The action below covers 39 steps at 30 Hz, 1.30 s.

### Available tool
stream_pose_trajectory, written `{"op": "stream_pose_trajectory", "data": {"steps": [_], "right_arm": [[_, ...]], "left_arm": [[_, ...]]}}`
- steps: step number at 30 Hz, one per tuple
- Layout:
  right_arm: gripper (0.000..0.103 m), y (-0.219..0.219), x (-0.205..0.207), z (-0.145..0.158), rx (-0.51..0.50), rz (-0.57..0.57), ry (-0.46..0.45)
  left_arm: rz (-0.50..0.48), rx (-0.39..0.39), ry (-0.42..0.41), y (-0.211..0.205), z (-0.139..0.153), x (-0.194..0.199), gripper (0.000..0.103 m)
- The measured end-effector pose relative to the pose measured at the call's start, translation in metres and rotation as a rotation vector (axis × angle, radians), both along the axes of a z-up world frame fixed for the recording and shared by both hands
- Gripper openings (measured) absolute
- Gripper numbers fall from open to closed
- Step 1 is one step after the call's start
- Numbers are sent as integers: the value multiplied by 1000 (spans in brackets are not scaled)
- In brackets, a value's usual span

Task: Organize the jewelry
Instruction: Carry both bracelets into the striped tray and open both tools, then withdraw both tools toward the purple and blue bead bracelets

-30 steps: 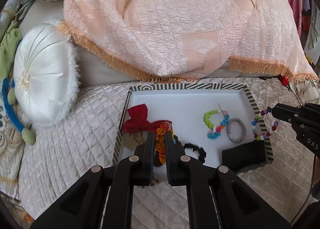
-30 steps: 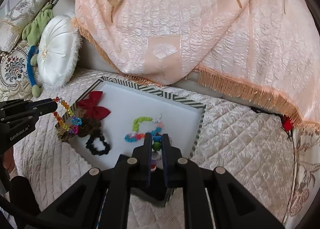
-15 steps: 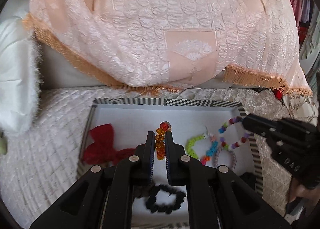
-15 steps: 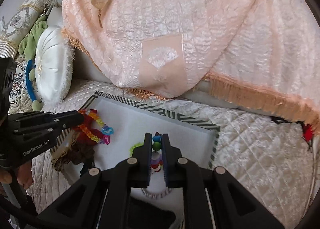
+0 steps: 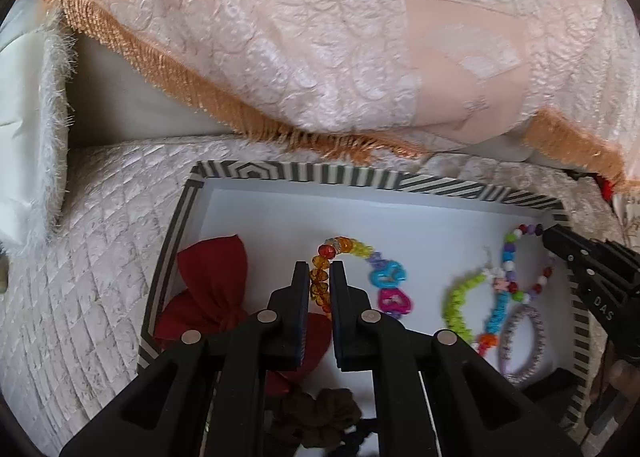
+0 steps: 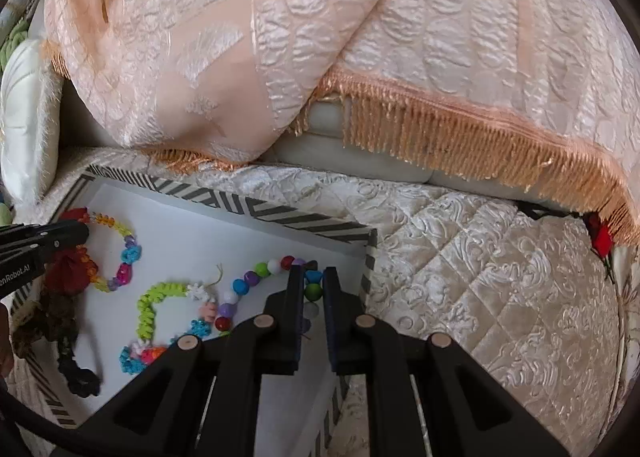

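Note:
A white tray with a striped rim point(image 5: 304, 173) point(image 6: 280, 215) lies on the quilted sofa seat. My left gripper point(image 5: 320, 277) is shut on an amber and rainbow bead bracelet point(image 5: 360, 249), low over the tray's left part; this bracelet also shows in the right wrist view point(image 6: 124, 253). My right gripper point(image 6: 312, 281) is shut on a bracelet of round mixed-colour beads point(image 6: 256, 277), low over the tray's right corner; it also shows in the left wrist view point(image 5: 512, 257). A green, blue and orange coil bracelet point(image 5: 476, 305) point(image 6: 156, 309) lies in the tray between them.
In the tray also lie a red bow point(image 5: 216, 289), a brown scrunchie point(image 5: 316, 413), a black scrunchie point(image 6: 76, 373) and a grey beaded ring point(image 5: 524, 341). A peach fringed throw point(image 5: 320, 57) hangs behind the tray. A white round cushion point(image 6: 24, 117) stands at the left.
Both grippers have moved forward and down over the tray, carrying their bracelets. The bracelets now hang low, near or on the tray floor.

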State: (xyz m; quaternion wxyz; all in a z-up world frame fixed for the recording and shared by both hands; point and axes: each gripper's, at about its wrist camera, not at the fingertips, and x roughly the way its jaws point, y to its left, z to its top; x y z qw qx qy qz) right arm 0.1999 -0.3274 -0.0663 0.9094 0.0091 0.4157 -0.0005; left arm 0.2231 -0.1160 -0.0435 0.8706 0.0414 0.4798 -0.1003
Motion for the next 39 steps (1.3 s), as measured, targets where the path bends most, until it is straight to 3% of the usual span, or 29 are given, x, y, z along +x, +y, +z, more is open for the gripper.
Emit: {"op": "stream_pose_trajectory", "data": {"steps": [3, 5, 6, 13, 21, 25, 30, 39], "right_arm": [[21, 3, 1, -2, 7, 15, -2], [24, 5, -2, -1, 20, 23, -10], [24, 4, -4, 0, 31, 24, -11], [35, 0, -31, 18, 88, 37, -38], [38, 4, -82, 51, 187, 55, -83], [40, 15, -110, 61, 193, 84, -104], [44, 22, -154, 69, 206, 93, -122], [46, 27, -211, 64, 211, 86, -129]], "left_arm": [[6, 14, -6, 2, -2, -2, 7], [5, 1, -5, 4, -2, -4, 26], [-1, -16, -2, 7, -1, -5, 27], [-13, -59, -50, 22, 29, -34, 28], [-30, -95, -78, 32, 61, -89, 28], [-26, -106, -90, 37, 67, -115, 27], [-29, -54, -122, 37, 70, -150, 27], [-24, -39, -141, 41, 66, -199, 27]]}}
